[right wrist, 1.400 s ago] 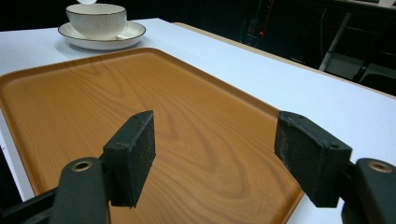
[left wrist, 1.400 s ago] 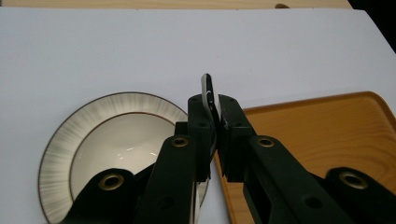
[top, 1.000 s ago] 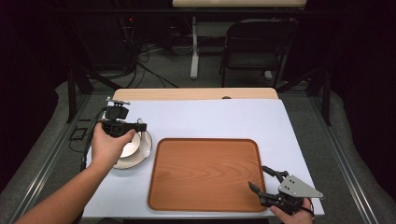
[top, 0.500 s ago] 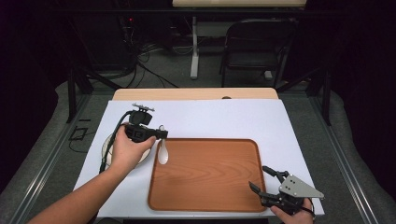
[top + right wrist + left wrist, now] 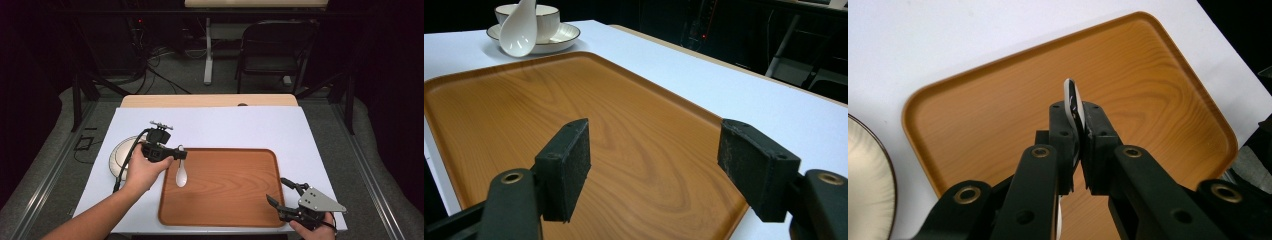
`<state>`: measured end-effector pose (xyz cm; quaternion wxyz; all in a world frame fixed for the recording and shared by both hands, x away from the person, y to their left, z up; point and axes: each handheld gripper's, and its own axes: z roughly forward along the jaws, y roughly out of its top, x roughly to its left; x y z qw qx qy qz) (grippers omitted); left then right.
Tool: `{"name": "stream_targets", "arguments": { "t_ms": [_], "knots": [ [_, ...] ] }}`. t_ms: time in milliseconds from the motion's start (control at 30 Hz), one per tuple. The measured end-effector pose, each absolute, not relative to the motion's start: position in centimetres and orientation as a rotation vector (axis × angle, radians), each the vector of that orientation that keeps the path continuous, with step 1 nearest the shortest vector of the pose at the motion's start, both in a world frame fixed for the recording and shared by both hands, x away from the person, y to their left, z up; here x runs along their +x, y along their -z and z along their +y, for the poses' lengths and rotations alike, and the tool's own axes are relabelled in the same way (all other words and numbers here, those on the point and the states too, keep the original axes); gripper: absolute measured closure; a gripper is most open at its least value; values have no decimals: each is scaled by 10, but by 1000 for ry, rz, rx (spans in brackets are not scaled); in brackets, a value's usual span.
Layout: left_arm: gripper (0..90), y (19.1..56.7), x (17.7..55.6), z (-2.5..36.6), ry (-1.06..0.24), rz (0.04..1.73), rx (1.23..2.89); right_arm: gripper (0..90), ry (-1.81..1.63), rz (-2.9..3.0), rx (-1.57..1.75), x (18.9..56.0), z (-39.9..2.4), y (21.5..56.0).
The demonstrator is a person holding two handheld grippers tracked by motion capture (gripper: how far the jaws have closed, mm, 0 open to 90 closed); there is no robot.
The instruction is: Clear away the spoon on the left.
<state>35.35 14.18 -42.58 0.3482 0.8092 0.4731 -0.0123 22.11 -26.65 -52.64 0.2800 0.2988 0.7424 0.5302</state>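
A white ceramic spoon point(image 5: 181, 175) hangs bowl-down over the left edge of the brown wooden tray point(image 5: 225, 185). My left gripper point(image 5: 181, 154) is shut on its handle. In the left gripper view the pads point(image 5: 1062, 131) pinch the spoon's handle point(image 5: 1070, 95) above the tray point(image 5: 998, 110). My right gripper point(image 5: 276, 190) rests at the tray's near right corner. Its jaws stand wide apart with nothing between them, as the right gripper view shows point(image 5: 659, 150). That view also has the spoon point(image 5: 519, 30) hanging far off, in front of a small white bowl point(image 5: 549, 17).
A white plate point(image 5: 117, 157) lies left of the tray, partly hidden by my left hand. In the right gripper view the bowl stands on this plate point(image 5: 559, 42). The white table point(image 5: 225, 127) ends near my right gripper. A chair point(image 5: 272, 50) stands beyond the table.
My left hand has carried the spoon from over the plate rightward and down to the tray's left edge. The right gripper has stayed in place.
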Motion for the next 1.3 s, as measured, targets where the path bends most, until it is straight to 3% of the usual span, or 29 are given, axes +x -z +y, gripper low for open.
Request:
{"name": "stream_targets", "arguments": {
  "t_ms": [867,1300],
  "knots": [
    [849,469,352,139,168,1271,2109,290,-1424,1991,804,221,-266,526],
    [847,483,367,145,232,1370,2009,290,-1424,1993,804,221,-266,526]
  ]
}}
